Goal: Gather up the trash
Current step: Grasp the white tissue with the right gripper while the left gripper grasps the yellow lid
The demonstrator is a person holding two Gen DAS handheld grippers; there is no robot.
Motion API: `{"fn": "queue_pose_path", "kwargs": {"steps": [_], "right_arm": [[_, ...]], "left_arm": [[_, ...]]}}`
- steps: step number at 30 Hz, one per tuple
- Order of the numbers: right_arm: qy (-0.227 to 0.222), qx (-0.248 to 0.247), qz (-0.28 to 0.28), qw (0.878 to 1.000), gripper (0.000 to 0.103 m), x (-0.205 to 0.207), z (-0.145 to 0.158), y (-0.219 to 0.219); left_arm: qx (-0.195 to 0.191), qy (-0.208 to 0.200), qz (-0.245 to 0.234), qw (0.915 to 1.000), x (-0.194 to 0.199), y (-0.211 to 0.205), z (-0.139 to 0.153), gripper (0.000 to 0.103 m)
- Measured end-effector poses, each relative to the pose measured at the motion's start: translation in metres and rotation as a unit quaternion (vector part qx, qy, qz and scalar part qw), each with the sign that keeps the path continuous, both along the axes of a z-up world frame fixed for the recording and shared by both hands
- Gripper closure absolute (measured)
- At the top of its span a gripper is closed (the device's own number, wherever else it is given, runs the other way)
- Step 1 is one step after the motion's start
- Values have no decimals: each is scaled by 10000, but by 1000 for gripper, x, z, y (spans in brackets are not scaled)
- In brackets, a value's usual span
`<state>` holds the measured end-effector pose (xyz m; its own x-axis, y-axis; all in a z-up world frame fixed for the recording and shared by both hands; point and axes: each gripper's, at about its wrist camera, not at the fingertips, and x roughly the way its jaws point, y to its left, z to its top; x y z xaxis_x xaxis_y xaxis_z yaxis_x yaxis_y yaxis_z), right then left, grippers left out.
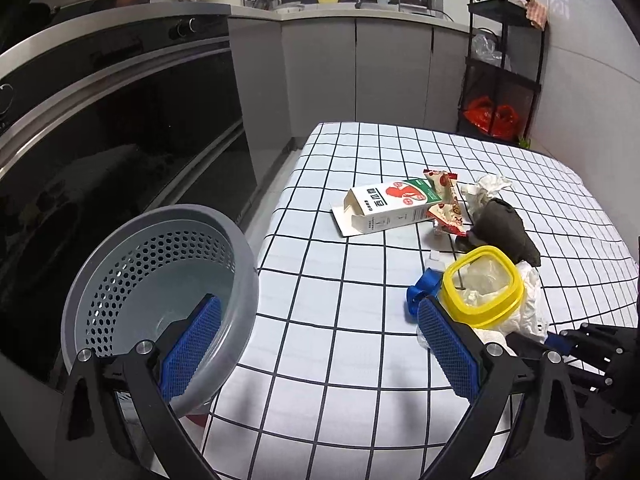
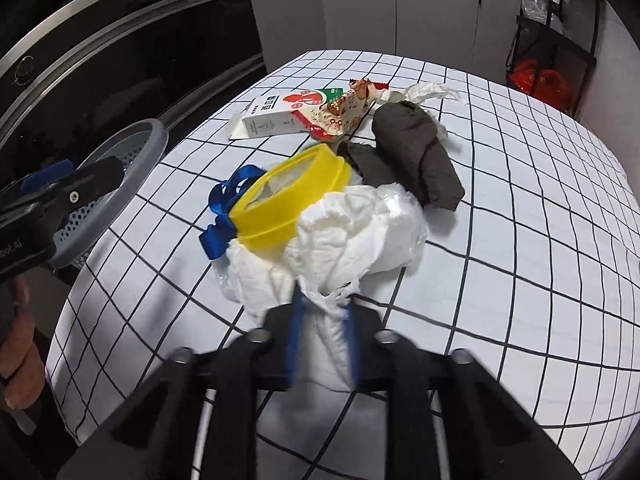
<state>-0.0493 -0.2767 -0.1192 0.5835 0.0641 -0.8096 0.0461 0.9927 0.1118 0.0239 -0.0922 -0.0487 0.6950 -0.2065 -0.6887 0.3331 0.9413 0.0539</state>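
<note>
Tissue [image 2: 352,228], crumpled white on the checked tablecloth [image 2: 520,240], is pinched at its near end by the right gripper [image 2: 322,320], while the grey basket [image 1: 160,280] sits off to the left, beside the spread left gripper [image 1: 320,344].

Right gripper [image 2: 322,344] pinching white tissue [image 2: 352,236], checked tablecloth [image 2: 520,240]

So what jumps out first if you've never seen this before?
Probably the right tongs, pinched shut on a crumpled white tissue at the near end of the checked tablecloth. Behind it, a bright yellow ring leans against the tissue beside a blue ribbon. At the table's left edge, a grey perforated basket waits by the open left tongs.
</note>
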Motion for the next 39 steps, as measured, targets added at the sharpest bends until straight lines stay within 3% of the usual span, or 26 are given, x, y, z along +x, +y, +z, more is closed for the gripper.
{"fn": "queue_pose_path", "kwargs": {"steps": [14, 26, 39], "right_arm": [[-856, -71, -281, 9959, 98, -39, 56, -19], [-726, -299, -561, 9953, 98, -72, 59, -44], [-1613, -262, -420, 9857, 98, -97, 96, -38]], "left_arm": [[-64, -58, -260, 9996, -14, -7, 3, 6], [-129, 26, -507, 9986, -25, -22, -1, 6], [-49, -1, -715, 9974, -36, -36, -5, 6]]}}
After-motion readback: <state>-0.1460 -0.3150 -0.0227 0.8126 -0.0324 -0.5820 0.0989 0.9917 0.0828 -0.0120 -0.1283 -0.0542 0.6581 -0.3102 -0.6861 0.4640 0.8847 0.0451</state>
